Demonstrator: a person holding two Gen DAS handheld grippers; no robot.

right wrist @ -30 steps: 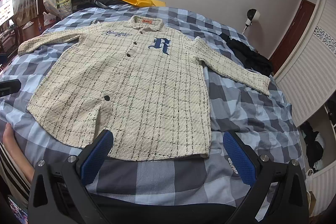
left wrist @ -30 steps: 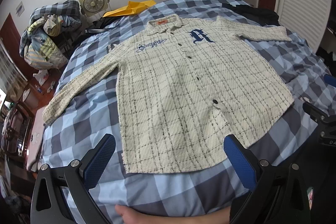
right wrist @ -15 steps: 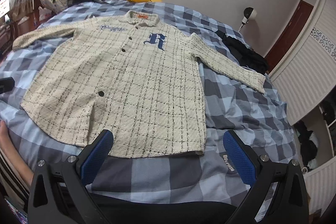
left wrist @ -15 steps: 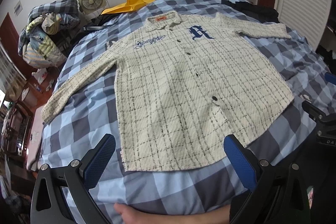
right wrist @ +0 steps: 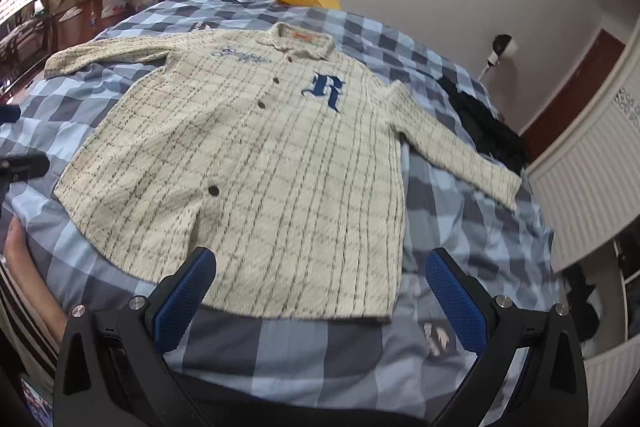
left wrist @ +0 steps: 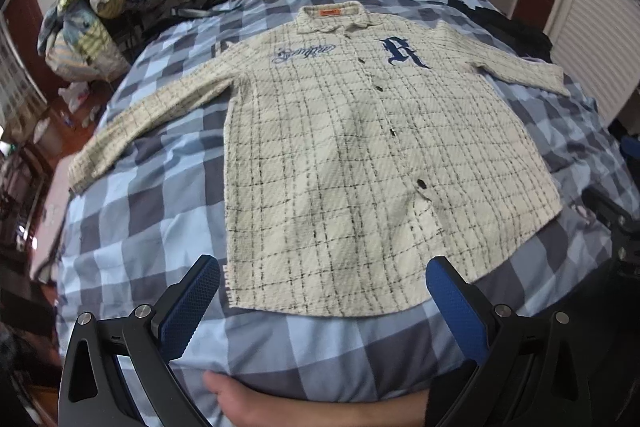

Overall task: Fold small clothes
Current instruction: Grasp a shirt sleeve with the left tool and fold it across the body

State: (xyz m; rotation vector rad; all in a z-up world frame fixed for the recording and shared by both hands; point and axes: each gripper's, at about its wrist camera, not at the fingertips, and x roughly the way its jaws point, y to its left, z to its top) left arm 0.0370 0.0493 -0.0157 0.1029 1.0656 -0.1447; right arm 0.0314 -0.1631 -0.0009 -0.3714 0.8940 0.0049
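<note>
Soft, even indoor light, strong fisheye bending and dark corners; the right view looks perhaps slightly motion-blurred.

Chest letter: we read a large navy gothic "R" point(right wrist: 327, 91) on one chest panel of the cream plaid shirt point(right wrist: 256, 163).
Chest script: navy cursive embroidery point(left wrist: 303, 51) on the other chest panel; we cannot make out the word.
Collar tag: an orange label point(left wrist: 330, 12) inside the collar; its print is too small for us to read.
Bedcover print: white lettering point(right wrist: 199, 25) on the checked bedcover point(right wrist: 460, 227), beyond the shirt's shoulder, illegible.
</note>
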